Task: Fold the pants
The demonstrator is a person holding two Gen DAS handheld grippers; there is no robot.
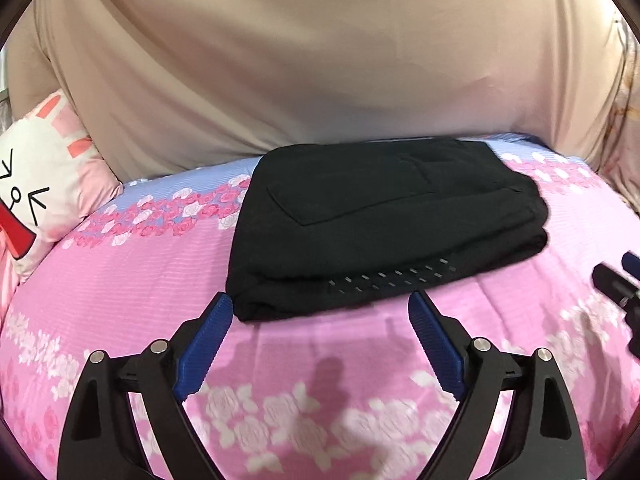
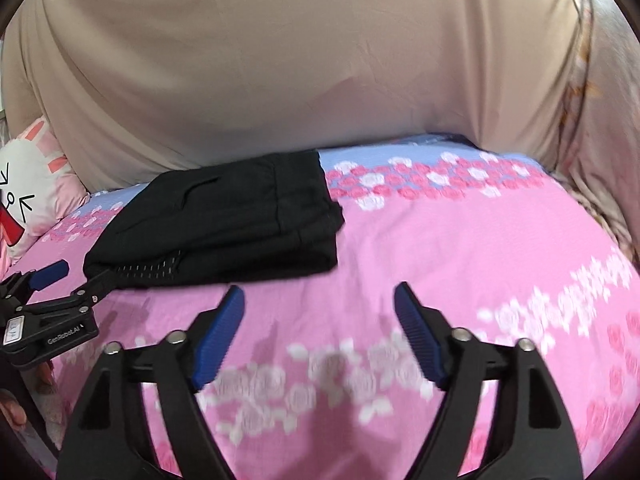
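The black pants (image 1: 384,220) lie folded in a compact stack on the pink floral bed sheet (image 1: 320,360), with a row of small grey marks along the near edge. My left gripper (image 1: 320,308) is open and empty, just in front of the stack's near edge. In the right wrist view the pants (image 2: 224,220) lie at left. My right gripper (image 2: 318,296) is open and empty over bare sheet (image 2: 440,240), to the right of the stack. The left gripper (image 2: 80,276) shows at the far left of that view, close to the pants' near corner.
A white and pink cartoon pillow (image 1: 44,184) lies at the left end of the bed. A beige draped cloth (image 1: 320,60) rises behind the bed. A pale patterned fabric (image 2: 592,120) hangs at the right. The right gripper's tip (image 1: 620,280) shows at the right edge.
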